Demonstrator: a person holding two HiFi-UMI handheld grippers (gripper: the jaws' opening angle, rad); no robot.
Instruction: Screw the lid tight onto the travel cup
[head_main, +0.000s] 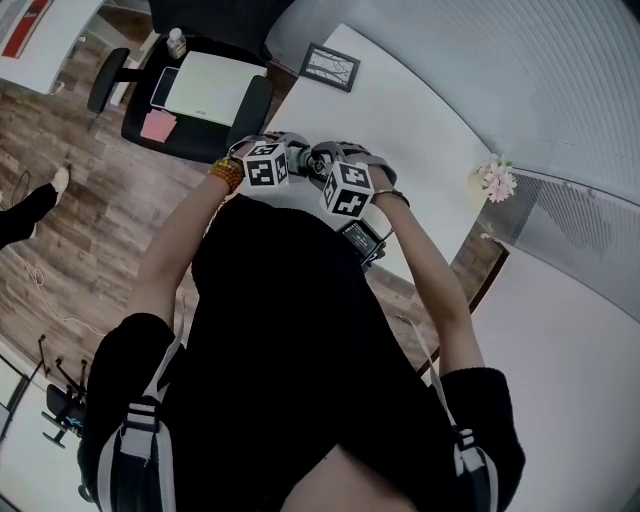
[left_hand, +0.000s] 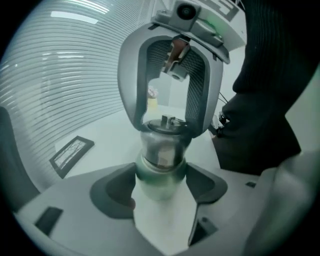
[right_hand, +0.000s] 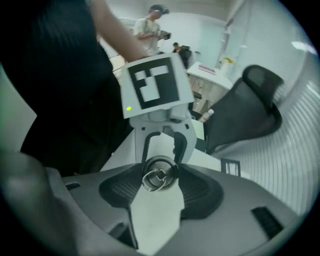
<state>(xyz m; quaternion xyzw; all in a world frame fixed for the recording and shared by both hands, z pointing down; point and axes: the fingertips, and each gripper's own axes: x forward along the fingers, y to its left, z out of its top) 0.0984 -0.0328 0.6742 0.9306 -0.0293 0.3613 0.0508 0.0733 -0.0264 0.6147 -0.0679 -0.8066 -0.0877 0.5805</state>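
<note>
The travel cup (left_hand: 159, 152), a clear body with a pale green band, stands upright between the pads of my left gripper (left_hand: 161, 174), which is shut on it. Its dark lid (left_hand: 167, 122) carries a metal ring (right_hand: 158, 179). My right gripper (right_hand: 159, 175) comes down from above with its fingers (left_hand: 131, 100) on both sides of the lid and its pads against the rim. In the head view the two marker cubes (head_main: 268, 165) (head_main: 349, 188) sit side by side over the near edge of the white table (head_main: 420, 130), and the cup is hidden behind them.
A framed picture (head_main: 330, 67) lies on the table's far side and a small pot of flowers (head_main: 497, 180) stands at its right end. A black device (head_main: 362, 238) sits at the near edge. A black office chair (head_main: 195, 95) holds papers. People stand in the background (right_hand: 150, 25).
</note>
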